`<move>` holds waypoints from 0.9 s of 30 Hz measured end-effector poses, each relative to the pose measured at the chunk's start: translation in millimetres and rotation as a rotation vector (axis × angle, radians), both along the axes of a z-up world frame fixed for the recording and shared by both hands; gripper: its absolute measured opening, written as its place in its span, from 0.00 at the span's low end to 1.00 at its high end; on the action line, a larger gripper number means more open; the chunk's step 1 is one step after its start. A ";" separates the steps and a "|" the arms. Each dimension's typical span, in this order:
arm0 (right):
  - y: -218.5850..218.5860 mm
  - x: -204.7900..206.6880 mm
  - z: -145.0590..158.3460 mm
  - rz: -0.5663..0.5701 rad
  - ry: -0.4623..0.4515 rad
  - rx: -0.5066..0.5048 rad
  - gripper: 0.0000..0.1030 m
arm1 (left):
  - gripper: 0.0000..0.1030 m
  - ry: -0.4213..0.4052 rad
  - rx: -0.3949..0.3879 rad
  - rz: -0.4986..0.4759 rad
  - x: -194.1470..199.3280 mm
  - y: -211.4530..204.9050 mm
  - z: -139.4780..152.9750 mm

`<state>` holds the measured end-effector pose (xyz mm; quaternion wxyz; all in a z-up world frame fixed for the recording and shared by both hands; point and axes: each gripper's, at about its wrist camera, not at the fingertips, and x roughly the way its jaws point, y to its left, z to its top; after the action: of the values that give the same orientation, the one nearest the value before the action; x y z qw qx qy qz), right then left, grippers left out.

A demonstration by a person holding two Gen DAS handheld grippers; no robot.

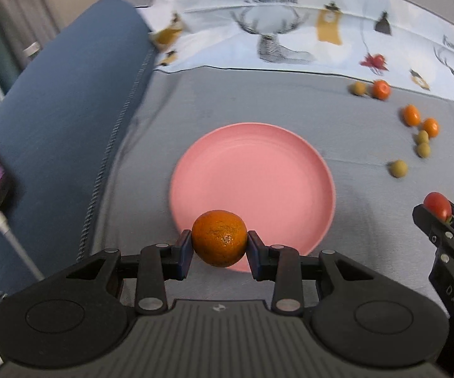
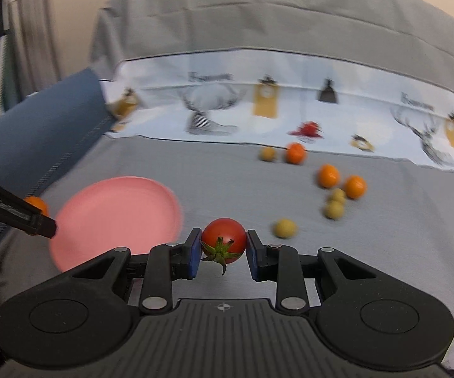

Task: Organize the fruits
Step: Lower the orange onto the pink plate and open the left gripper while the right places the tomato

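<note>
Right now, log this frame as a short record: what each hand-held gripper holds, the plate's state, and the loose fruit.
left hand-held gripper: shut on an orange, over the plate's near rim
right hand-held gripper: shut on a tomato
plate: pink, nothing on it
loose fruit: three small oranges and four yellow-green fruits on the grey cloth, right of the plate

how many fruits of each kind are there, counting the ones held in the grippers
oranges: 4, one in the left gripper at, three loose at
small yellow-green fruits: 4, at
tomatoes: 1, in the right gripper at
total: 9
</note>
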<state>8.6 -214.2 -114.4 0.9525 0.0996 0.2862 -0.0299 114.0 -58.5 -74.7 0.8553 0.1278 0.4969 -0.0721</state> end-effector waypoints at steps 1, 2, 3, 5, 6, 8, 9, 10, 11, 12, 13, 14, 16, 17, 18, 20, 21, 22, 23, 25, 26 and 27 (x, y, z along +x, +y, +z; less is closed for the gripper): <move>7.0 0.7 3.7 0.017 -0.004 -0.008 0.30 | 0.39 -0.001 -0.009 0.009 -0.4 5.0 2.2; 13.7 1.5 6.9 0.032 -0.006 -0.016 0.30 | 0.39 -0.002 -0.018 0.016 -1.0 10.3 4.2; 20.2 2.5 9.5 0.047 -0.007 -0.022 0.30 | 0.39 -0.004 -0.024 0.022 -2.0 14.9 5.3; 31.4 4.8 13.1 0.073 -0.007 -0.033 0.30 | 0.39 -0.005 -0.036 0.036 -2.9 24.5 6.8; 36.6 6.2 14.6 0.084 -0.006 -0.040 0.30 | 0.39 -0.005 -0.041 0.042 -2.2 27.5 7.1; 45.9 8.3 16.4 0.105 -0.005 -0.049 0.30 | 0.39 -0.007 -0.051 0.055 -1.5 35.8 7.3; 51.1 8.7 17.2 0.115 -0.005 -0.054 0.30 | 0.39 -0.007 -0.055 0.061 -1.0 38.8 7.3; 54.6 10.4 18.0 0.124 -0.004 -0.058 0.30 | 0.39 -0.006 -0.058 0.066 -0.3 41.9 6.4; 58.0 11.8 17.8 0.130 -0.003 -0.061 0.30 | 0.39 -0.004 -0.061 0.071 1.2 44.1 5.1; 60.3 14.1 18.0 0.136 -0.002 -0.064 0.30 | 0.39 0.001 -0.064 0.076 2.8 46.2 3.8; 62.8 16.0 17.6 0.142 0.000 -0.066 0.30 | 0.39 0.007 -0.067 0.080 4.4 47.5 2.4; 65.0 18.5 17.1 0.148 0.003 -0.070 0.30 | 0.39 0.010 -0.069 0.082 5.1 48.1 0.6; 68.8 23.6 14.8 0.156 0.010 -0.076 0.30 | 0.39 0.016 -0.071 0.084 7.8 48.3 -2.4; 70.8 26.7 13.5 0.158 0.014 -0.078 0.30 | 0.39 0.018 -0.071 0.084 9.5 48.1 -4.2; 71.5 29.5 11.8 0.161 0.020 -0.079 0.30 | 0.39 0.021 -0.072 0.083 11.8 47.4 -6.2; 73.0 34.1 8.1 0.163 0.026 -0.081 0.30 | 0.39 0.028 -0.072 0.081 15.8 45.9 -9.9; 73.4 37.0 6.5 0.165 0.030 -0.083 0.30 | 0.39 0.032 -0.073 0.080 18.0 45.3 -11.9; 73.2 39.6 4.6 0.167 0.034 -0.085 0.30 | 0.39 0.036 -0.073 0.078 20.6 44.4 -14.3; 73.2 42.0 2.4 0.168 0.038 -0.087 0.30 | 0.39 0.037 -0.071 0.078 20.9 43.8 -16.7; 72.8 47.5 -1.9 0.168 0.048 -0.086 0.30 | 0.39 0.043 -0.068 0.077 24.6 41.5 -21.3; 72.6 50.3 -4.2 0.168 0.053 -0.085 0.30 | 0.39 0.047 -0.066 0.077 27.2 40.0 -23.5; 72.5 51.9 -6.3 0.168 0.057 -0.085 0.30 | 0.39 0.052 -0.065 0.078 29.5 38.8 -26.0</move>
<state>60.5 -141.8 -120.7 0.9464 0.0339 0.3192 0.0354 143.4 -19.7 -100.7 0.8479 0.0788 0.5209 -0.0582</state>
